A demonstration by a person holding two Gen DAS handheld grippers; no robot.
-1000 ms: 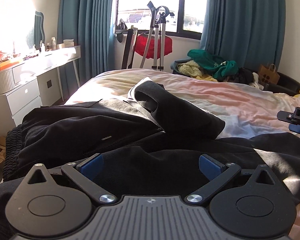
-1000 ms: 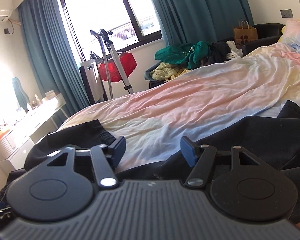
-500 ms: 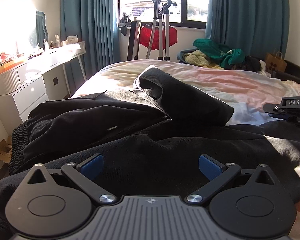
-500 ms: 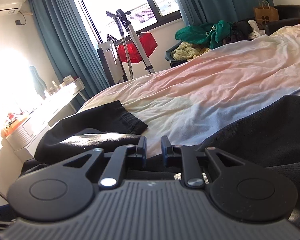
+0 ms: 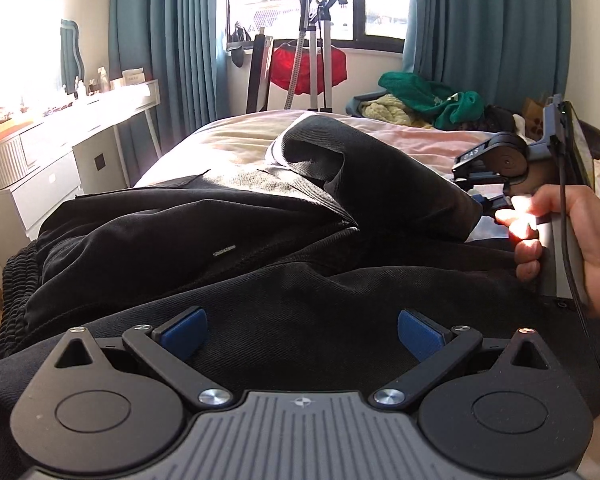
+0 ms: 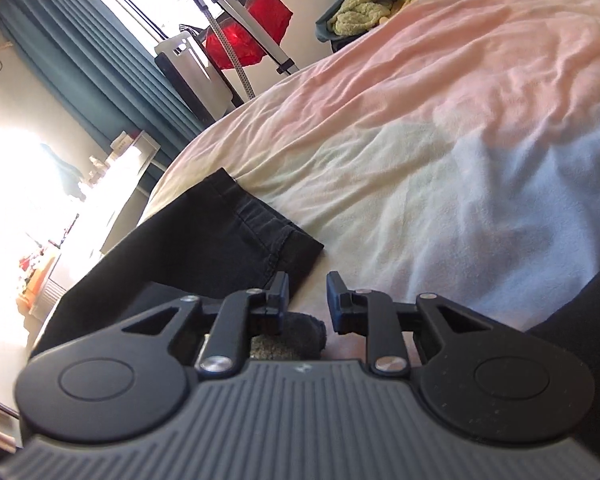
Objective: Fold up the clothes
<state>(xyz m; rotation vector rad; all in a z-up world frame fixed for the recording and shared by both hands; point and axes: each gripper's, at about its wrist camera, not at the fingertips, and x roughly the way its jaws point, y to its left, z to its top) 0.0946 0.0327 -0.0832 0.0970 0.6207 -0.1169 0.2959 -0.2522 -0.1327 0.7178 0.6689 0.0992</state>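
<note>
While left tongs (image 5: 300,330) gape over one black garment (image 5: 204,236), right tongs (image 6: 307,294) seemingly stand parted, empty.

We can read only one piece of lettering: pale capitals that look like "DAS" on the black body of the right gripper (image 5: 490,201), which is ahead and to the right of the left gripper (image 5: 302,334). Each claw's grey ribbed housing carries a small crosshair mark (image 5: 300,402) just behind its fingers. Ahead and left of the left claw, a silvery tag (image 5: 224,250) on the black garment (image 5: 140,240) is too small for us to read. The white print on the green garment (image 5: 452,98) far ahead is also illegible.
</note>
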